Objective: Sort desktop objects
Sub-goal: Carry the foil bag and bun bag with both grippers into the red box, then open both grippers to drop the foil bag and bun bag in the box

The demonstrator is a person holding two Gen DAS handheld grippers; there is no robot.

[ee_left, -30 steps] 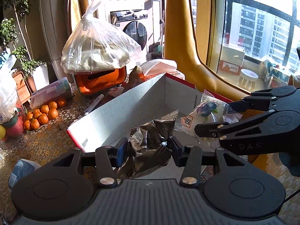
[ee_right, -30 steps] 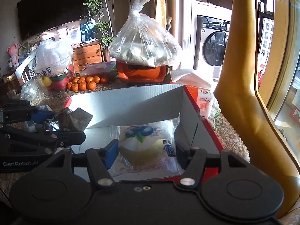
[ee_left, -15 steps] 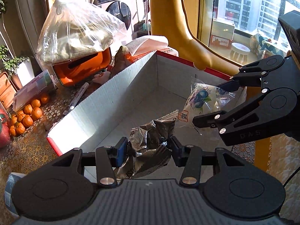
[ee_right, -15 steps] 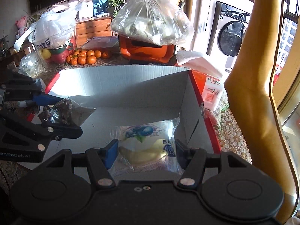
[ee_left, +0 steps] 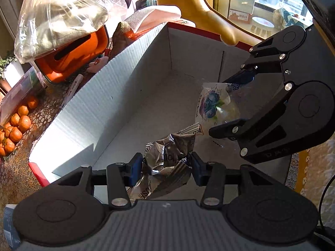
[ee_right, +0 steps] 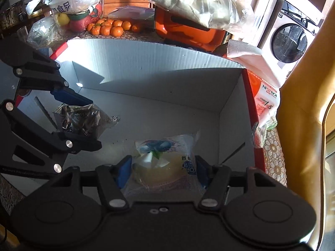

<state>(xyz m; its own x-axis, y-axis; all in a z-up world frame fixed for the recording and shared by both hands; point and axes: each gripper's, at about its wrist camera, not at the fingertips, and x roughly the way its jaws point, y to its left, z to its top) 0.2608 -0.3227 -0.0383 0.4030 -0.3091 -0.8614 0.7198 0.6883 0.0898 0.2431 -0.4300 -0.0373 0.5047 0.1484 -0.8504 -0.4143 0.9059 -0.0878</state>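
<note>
My left gripper (ee_left: 165,168) is shut on a crumpled silver foil snack bag (ee_left: 169,154) and holds it inside the open white cardboard box (ee_left: 100,104), low over its floor. My right gripper (ee_right: 162,171) is shut on a clear packet with a blueberry print and a yellow pastry (ee_right: 165,165), also inside the box (ee_right: 157,83), near its right wall. Each gripper shows in the other's view: the right one (ee_left: 234,104) with its packet (ee_left: 215,106), the left one (ee_right: 83,123) with the foil bag (ee_right: 81,119).
An orange appliance (ee_left: 71,52) under a tied plastic bag (ee_left: 62,10), a pile of tangerines (ee_left: 14,125), a marker (ee_left: 72,87) and a tissue pack (ee_right: 249,56) lie beyond the box's far wall. A yellow chair back (ee_right: 301,104) stands on the right.
Both grippers have moved forward and down into the box with their packets. The box's floor and walls now fill both views.
</note>
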